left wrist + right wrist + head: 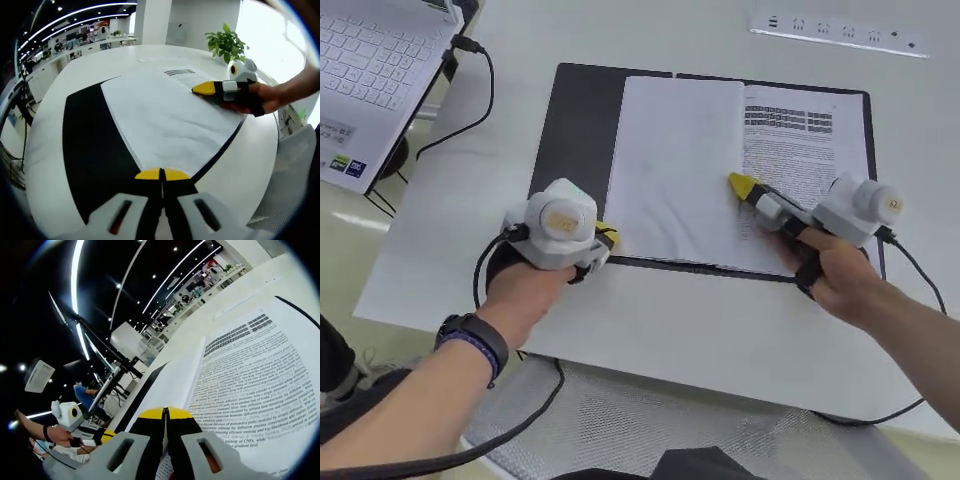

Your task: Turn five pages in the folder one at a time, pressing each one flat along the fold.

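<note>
The folder (575,130) lies open on the desk (720,335) — right gripper (738,184), jaws closed tight and empty, tips at the fold between blank page (670,160) and printed page (800,150). Left gripper (608,236) — jaws pinched together on nothing — sits at the folder's near edge.

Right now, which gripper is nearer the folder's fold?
Right. The right gripper lies across the printed page, tip at the fold; the left gripper sits at the near edge of the folder.
</note>
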